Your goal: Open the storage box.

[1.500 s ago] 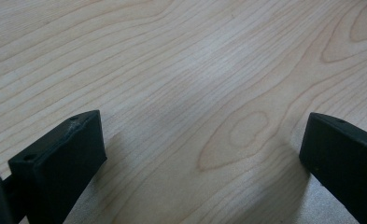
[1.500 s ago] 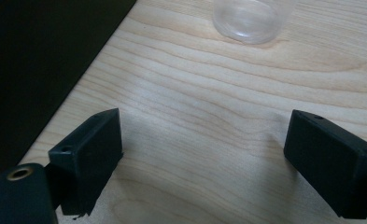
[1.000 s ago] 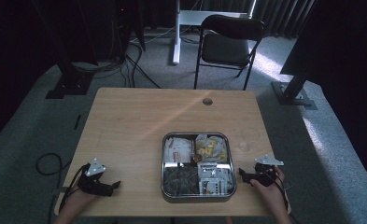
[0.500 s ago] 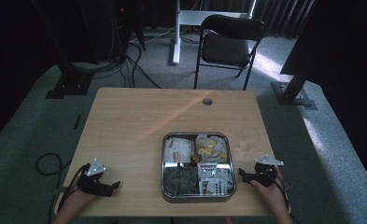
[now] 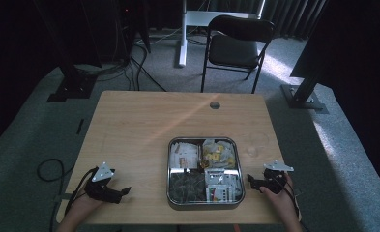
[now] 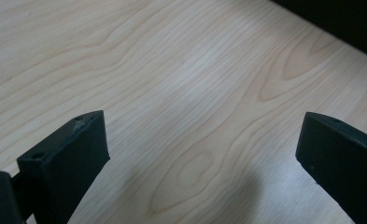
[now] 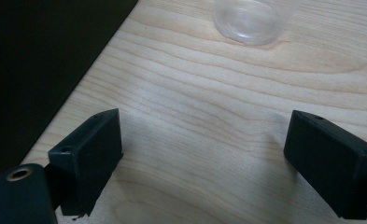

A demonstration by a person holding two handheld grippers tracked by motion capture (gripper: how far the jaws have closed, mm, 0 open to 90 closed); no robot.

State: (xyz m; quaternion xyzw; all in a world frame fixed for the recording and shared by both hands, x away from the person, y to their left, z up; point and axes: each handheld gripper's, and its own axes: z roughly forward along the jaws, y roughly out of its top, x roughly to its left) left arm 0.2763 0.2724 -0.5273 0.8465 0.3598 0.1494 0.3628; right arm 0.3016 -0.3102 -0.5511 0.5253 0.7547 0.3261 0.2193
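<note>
a metal tray [image 5: 170, 170] of packets sits on the wooden counter [image 5: 139, 125] between two hand-held grippers. the left gripper [image 5: 124, 191] and right gripper [image 5: 250, 179] rest near the front edge, jaws wide apart, holding nothing. a clear cup [image 7: 253, 18] stands just beyond the right gripper.

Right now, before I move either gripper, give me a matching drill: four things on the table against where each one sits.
Things:
1. tray
2. clear cup
3. left gripper
4. right gripper

Places:
A. near left corner of the table
B. just right of the tray's near half
C. right of the tray's far half
D. middle of the table's near half

Pairs: 1-D, 2-C, 3-A, 4-B
</note>
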